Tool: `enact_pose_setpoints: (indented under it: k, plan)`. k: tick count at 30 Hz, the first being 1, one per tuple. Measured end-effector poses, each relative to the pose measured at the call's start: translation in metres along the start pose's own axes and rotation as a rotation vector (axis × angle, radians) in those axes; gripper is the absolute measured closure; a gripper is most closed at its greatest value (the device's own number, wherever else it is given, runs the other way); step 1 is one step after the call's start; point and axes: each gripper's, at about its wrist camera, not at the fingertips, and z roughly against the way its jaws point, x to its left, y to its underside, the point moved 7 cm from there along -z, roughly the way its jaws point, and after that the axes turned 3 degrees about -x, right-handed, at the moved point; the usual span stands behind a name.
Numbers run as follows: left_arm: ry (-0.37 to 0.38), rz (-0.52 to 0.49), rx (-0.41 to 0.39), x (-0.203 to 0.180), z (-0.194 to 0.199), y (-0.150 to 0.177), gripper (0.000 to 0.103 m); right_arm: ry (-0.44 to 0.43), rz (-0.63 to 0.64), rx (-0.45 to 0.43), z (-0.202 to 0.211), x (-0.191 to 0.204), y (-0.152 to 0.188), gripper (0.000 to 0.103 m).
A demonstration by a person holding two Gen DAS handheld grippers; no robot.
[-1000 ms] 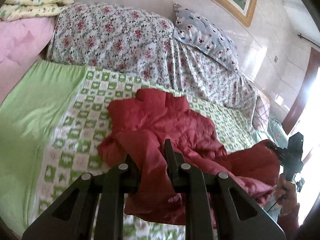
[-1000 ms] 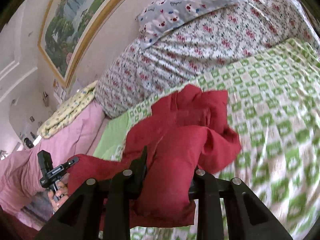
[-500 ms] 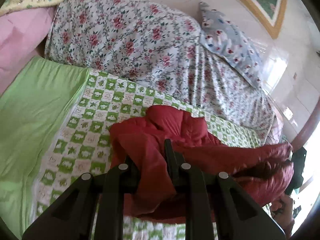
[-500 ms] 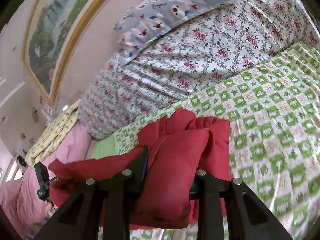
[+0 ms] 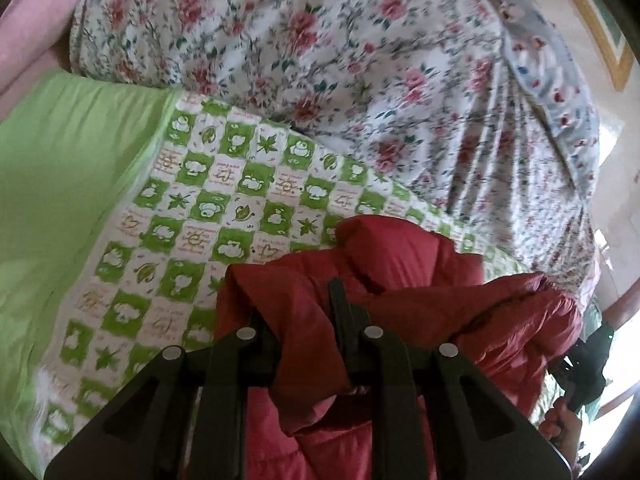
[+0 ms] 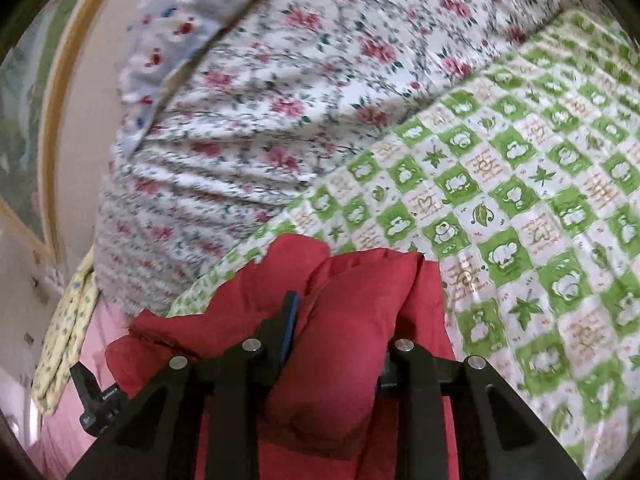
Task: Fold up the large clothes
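Observation:
A padded red jacket (image 5: 400, 248) lies bunched on the green checked bedsheet (image 5: 200, 208), stretched between both grippers. My left gripper (image 5: 304, 312) is shut on a fold of it, and the cloth hangs down between the fingers. In the right wrist view a thick roll of the red jacket (image 6: 292, 256) bulges between the fingers of my right gripper (image 6: 340, 320). Its jaws are opening slightly while the pads still press on the cloth. The right gripper (image 5: 588, 356), with a hand under it, shows at the left wrist view's right edge. The left gripper (image 6: 96, 396) shows low on the left in the right wrist view.
A floral quilt (image 5: 320, 60) is heaped along the back of the bed, with a grey-blue pillow (image 5: 540, 40) on it. A plain green cloth (image 5: 60, 180) covers the left side. Pink bedding (image 6: 68, 420) and a yellow patterned cloth (image 6: 68, 340) lie beyond the left gripper. A framed picture (image 6: 60, 120) hangs behind.
Both grippers have carried the red jacket forward and down towards the sheet and the floral quilt. The jacket now sits lower and more compact between them.

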Motion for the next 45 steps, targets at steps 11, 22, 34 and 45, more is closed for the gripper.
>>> enact_pose_setpoints:
  k: [11,22,34,45]
  plan:
    - [0.004,0.045,0.056,0.015,-0.058,0.003,0.081,0.043,-0.071,-0.026,-0.046,-0.026,-0.004,0.071]
    - [0.033,0.045,-0.028,0.023,0.000,-0.009,0.051,0.095,-0.070,-0.051,-0.060,-0.034,-0.010,0.071]
    - [0.167,-0.261,0.052,-0.090,0.047,0.063,0.051,0.142,-0.031,-0.055,-0.063,-0.027,-0.011,0.066]
    - [-0.087,-0.344,0.059,-0.091,-0.025,0.083,0.051,0.041,0.069,-0.143,0.014,0.019,-0.014,0.035]
